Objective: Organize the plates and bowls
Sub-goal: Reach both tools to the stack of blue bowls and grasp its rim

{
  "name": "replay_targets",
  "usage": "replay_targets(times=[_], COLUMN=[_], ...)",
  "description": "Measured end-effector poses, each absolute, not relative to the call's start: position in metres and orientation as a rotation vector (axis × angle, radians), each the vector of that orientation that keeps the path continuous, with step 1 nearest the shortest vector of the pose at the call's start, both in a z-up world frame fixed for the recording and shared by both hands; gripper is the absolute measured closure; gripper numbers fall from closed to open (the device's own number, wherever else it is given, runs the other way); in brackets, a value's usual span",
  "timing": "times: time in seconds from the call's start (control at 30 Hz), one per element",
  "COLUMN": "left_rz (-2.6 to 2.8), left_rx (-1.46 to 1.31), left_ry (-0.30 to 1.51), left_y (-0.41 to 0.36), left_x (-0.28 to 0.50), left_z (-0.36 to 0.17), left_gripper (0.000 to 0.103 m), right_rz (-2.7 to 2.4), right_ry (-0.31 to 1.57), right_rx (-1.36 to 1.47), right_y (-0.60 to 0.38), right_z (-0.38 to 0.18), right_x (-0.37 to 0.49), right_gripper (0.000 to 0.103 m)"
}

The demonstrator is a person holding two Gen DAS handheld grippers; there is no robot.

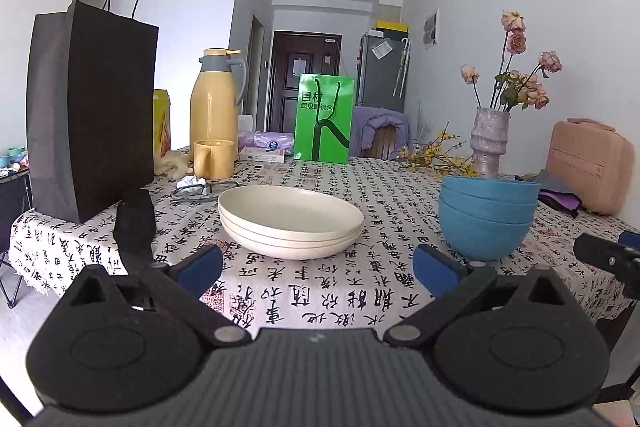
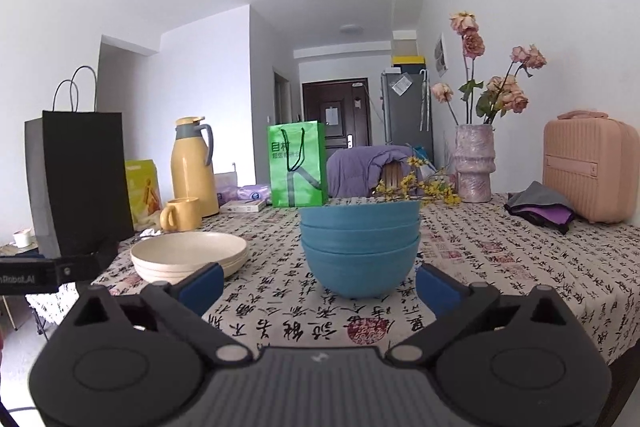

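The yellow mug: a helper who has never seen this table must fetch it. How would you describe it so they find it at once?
Look at the table's left end, where a tall black paper bag stands. Right of it is a yellow thermos jug, and the yellow mug sits just in front. It is short, open-topped, with a loop handle, unlike the tall lidded jug.

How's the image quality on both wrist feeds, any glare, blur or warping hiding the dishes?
Left wrist: even daylight, cream plates sharp, fisheye bends the walls and darkens corners. Right wrist: blue bowls sharp, soft shadow beneath, same edge warping; no glare in either.
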State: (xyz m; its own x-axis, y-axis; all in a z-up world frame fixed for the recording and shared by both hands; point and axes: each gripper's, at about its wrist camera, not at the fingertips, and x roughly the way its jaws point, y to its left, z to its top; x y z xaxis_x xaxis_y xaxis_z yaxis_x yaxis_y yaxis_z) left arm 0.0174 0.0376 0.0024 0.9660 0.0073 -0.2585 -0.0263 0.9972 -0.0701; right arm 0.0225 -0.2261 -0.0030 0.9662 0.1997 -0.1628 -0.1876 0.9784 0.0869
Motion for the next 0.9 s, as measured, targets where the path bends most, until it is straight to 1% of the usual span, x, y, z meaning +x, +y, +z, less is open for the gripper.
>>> replay_targets(times=[0.23, 0.37, 0.53, 0.63, 0.8, 0.9], left_rz=[0.013, -0.033, -0.106, -0.166, -0.291, -0.36], left_rx=[-0.06, -0.067, -0.064, -0.088, -0.158, -0.185], left_ry=[0.274, 0.265, 0.273, 0.3, 0.401, 0.474], left_y=[0.033, 0.028, 0.013, 0.003, -0.022, -0.039], left_x=[0.037, 0.065, 0.114, 0.143, 0.197, 0.228], left_z=[0.005, 0.025, 0.049, 0.056, 0.061, 0.057], left_gripper=[0.0, 0.0, 0.0, 0.0, 0.0, 0.0], right_rz=[0.192, 0.198, 0.2, 0.185, 0.208, 0.215], right_ry=[0.177, 0.178, 0.245, 0.277, 0.359, 0.429], right_rx=[0.081, 0.087, 0.164, 0.211, 0.273, 0.305], right_y=[-0.232, -0.245, -0.276, -0.292, -0.31, -0.319], right_z=[0.003, 0.024, 0.052, 0.059, 0.055, 0.046], right_x=[0.041, 0.07, 0.122, 0.151, 0.203, 0.232], right_gripper=[0.001, 0.0, 0.001, 0.0, 0.001, 0.004])
